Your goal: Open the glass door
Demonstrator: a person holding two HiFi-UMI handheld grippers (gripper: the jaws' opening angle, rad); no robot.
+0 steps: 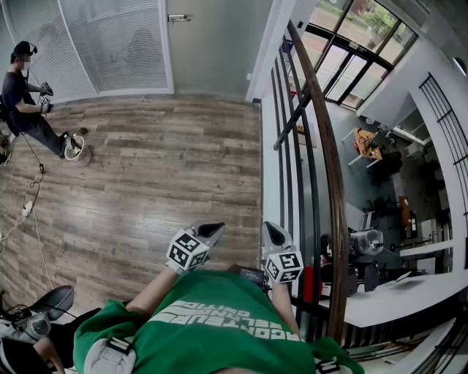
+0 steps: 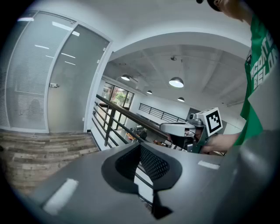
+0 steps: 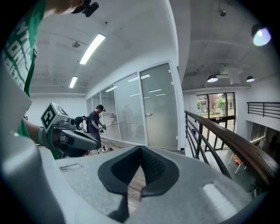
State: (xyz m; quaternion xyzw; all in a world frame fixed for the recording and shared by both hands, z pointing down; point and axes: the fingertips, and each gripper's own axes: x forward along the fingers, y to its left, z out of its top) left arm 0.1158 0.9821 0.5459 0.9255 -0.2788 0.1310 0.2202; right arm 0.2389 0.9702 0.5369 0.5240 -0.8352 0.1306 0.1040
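The frosted glass door (image 1: 212, 44) stands shut across the wooden floor, with its metal handle (image 1: 179, 17) high on the left edge. It also shows in the left gripper view, door (image 2: 72, 87) and handle (image 2: 53, 85), and in the right gripper view, door (image 3: 159, 109) and handle (image 3: 149, 114). My left gripper (image 1: 217, 228) and right gripper (image 1: 272, 228) are side by side close to my chest, several steps short of the door. Both are shut with nothing between the pads: left gripper (image 2: 140, 146), right gripper (image 3: 141, 149). Each one shows in the other's view: the right gripper (image 2: 183, 127), the left gripper (image 3: 74, 138).
A dark railing with a wooden top rail (image 1: 322, 131) runs along the right, with a drop to a lower floor beyond it. A person (image 1: 22, 95) crouches at the far left by the blinds-covered glass wall (image 1: 110, 44). A white cable (image 1: 33, 219) trails over the floor (image 1: 161, 175).
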